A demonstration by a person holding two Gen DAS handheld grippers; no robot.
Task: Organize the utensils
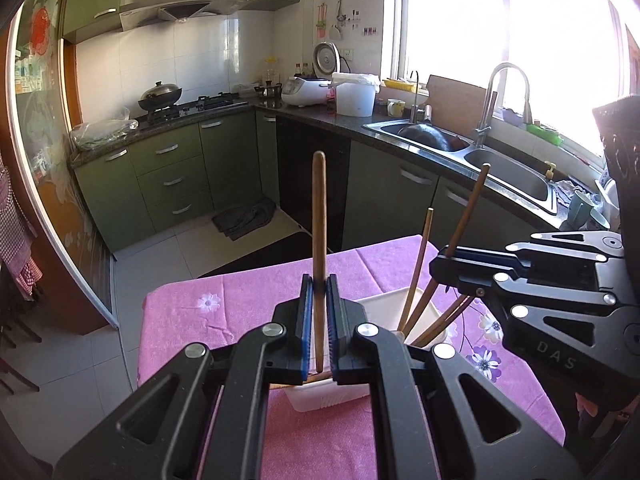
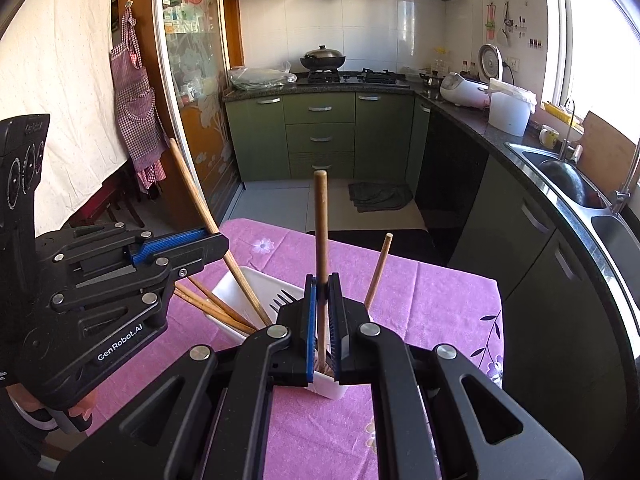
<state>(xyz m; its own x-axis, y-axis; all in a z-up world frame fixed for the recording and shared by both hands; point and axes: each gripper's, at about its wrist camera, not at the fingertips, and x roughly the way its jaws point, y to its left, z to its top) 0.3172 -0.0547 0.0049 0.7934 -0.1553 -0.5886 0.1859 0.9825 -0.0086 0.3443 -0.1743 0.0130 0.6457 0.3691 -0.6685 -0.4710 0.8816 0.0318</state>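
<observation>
Left gripper (image 1: 319, 286): fingers pinching a wooden utensil handle (image 1: 319, 216), held upright over the white holder (image 1: 424, 304). Right gripper (image 2: 322, 285): fingers pinching a second wooden handle (image 2: 321, 220), also upright, its lower end inside the holder w/ several other wooden utensils leaning in it. Holder stands on the pink-clothed worktop (image 1: 248, 300), approx. mid-surface, nearer the right edge in the left wrist view.
</observation>
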